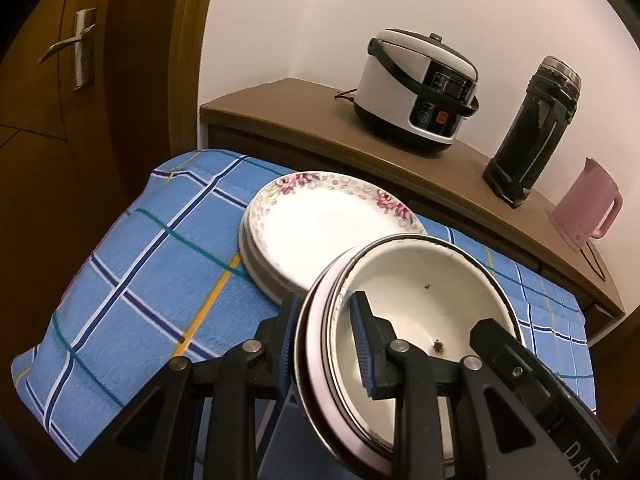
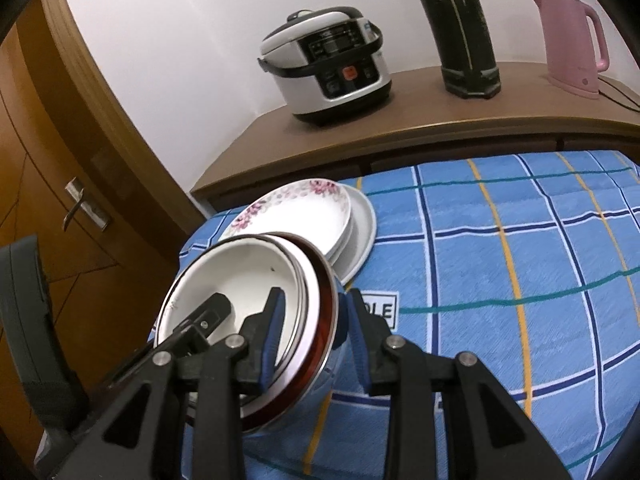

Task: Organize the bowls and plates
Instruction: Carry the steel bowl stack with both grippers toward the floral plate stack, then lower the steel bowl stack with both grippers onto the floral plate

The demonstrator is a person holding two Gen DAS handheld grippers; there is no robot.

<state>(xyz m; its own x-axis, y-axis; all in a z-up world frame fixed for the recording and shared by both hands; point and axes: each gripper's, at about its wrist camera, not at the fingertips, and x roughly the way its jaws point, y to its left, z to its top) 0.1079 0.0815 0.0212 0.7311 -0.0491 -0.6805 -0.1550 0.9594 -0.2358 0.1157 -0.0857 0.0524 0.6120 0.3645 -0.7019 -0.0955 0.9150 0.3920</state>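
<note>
Bowls (image 1: 424, 300), clenched by both claws (image 1: 326, 344) (image 2: 310, 340); only right view shows "OLE" label (image 2: 380, 312).

- Left gripper (image 1: 325, 350): black linkage arms pointing forward and steeply down; blue-padded fingers (image 1: 362, 350) closed across the near rim of a stack of bowls (image 1: 420, 304), one finger inside the top bowl, the other against the outer wall.
- Right gripper (image 2: 314, 344): same downward pitch; one padded finger (image 2: 272, 338) inside the top bowl, the other outside, clamped on the opposite rim of the stack.
- Each gripper's finger visible in the other's view, reaching into the bowl.
- Stack held tilted between both grippers.
</note>
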